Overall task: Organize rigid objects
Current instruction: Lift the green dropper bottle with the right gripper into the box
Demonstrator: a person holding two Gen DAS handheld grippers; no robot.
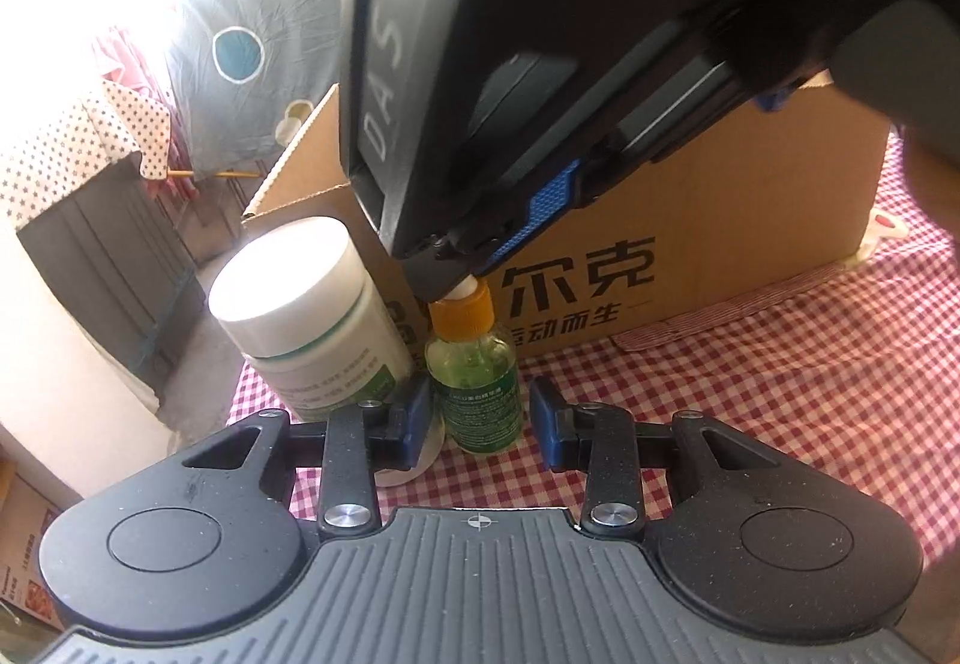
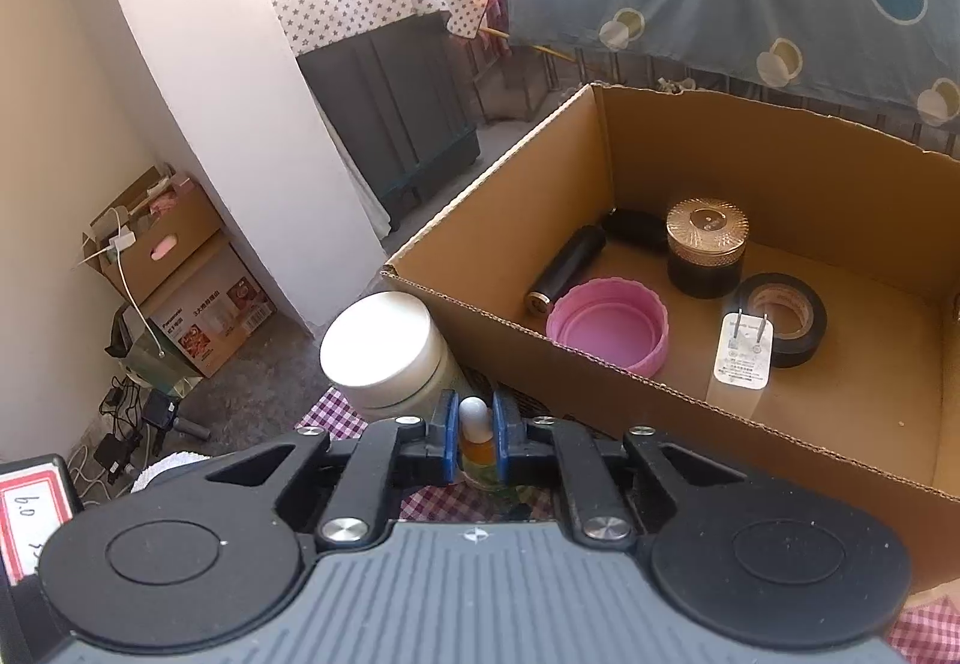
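Observation:
A small green glass bottle point(image 1: 477, 388) with an orange cap stands on the checked cloth beside a white-lidded jar point(image 1: 294, 298). My right gripper point(image 1: 463, 284) comes down from above and is shut on the bottle's white tip. In the right wrist view that tip point(image 2: 474, 415) sits pinched between the blue pads of the right gripper point(image 2: 475, 433). My left gripper point(image 1: 480, 424) straddles the bottle's body. Its left pad is against the glass, and a sliver of cloth shows before the right pad point(image 1: 543, 424). An open cardboard box point(image 2: 480, 268) stands just behind.
The box holds a gold-lidded black jar point(image 2: 708, 244), a pink lid point(image 2: 609, 325), a black tape roll point(image 2: 792, 316), a white plug point(image 2: 741, 358) and a black cylinder point(image 2: 564, 268). The table edge drops off left of the white jar point(image 2: 384, 346), with cartons and cables on the floor.

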